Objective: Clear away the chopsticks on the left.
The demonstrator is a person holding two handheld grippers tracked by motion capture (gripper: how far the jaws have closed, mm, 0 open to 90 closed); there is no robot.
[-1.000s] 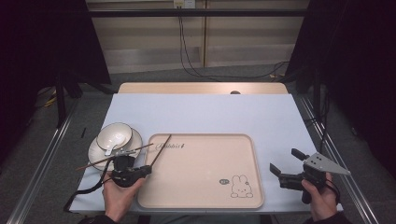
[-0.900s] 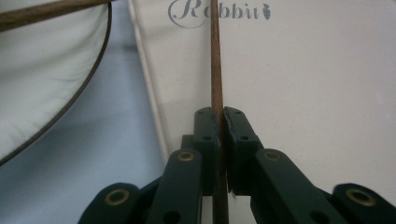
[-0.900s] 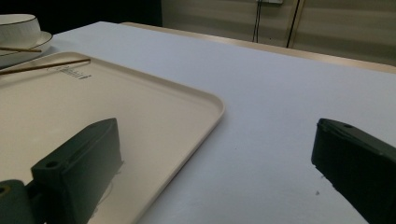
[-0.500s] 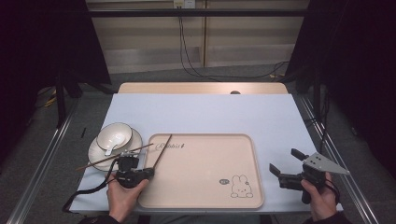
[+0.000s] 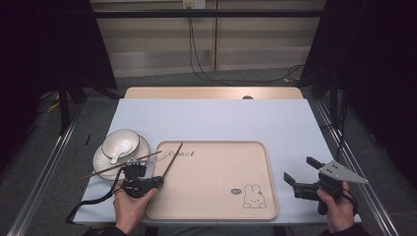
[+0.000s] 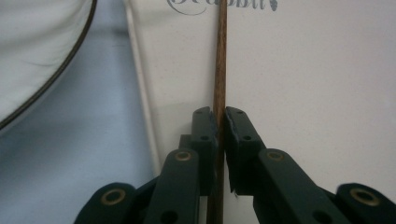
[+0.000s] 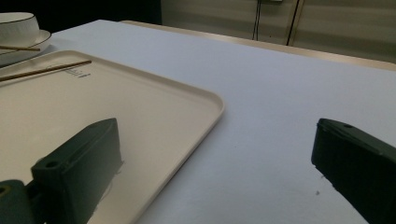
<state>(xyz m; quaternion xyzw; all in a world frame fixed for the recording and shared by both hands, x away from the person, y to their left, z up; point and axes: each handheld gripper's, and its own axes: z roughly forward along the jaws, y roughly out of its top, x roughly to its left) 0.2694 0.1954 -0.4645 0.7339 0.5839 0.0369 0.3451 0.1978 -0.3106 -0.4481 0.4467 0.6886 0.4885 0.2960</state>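
- Now, in the high view, the left gripper (image 5: 153, 181) sits at the near-left edge of the tray (image 5: 216, 216), its fingers closed on the near end of one chopstick (image 5: 172, 161). The stick runs ahead of the fingers and over the tray's left rim toward the printed lettering. A second chopstick (image 5: 118, 165) lies just to the outer side of those fingers, resting across the plate (image 5: 101, 164) that carries the bowl (image 5: 120, 142).
- The right gripper (image 5: 299, 180) hovers over the tabletop (image 5: 221, 120) off the tray's right edge, well apart from both sticks — its fingers stand wide with nothing between them.
- Next, the left gripper view: the two fingers (image 6: 204, 135) pinch the chopstick (image 6: 219, 60) squarely, the wood passing straight up between the pads and on over the tray (image 6: 303, 84). The plate's (image 6: 37, 60) rim curves off to the fingers' left.
- The right gripper view shows its own fingers (image 7: 81, 161) spread far apart above the tray's (image 7: 177, 121) corner and the tabletop (image 7: 280, 84); both chopsticks lie far ahead of them, near the bowl (image 7: 16, 25).
- To do this well, I would judge: keep the pinch firm and centred — a thin round stick rolls easily — lift level so the far tip clears the rim without dragging, and steer clear of the second stick so it is not knocked off the plate.
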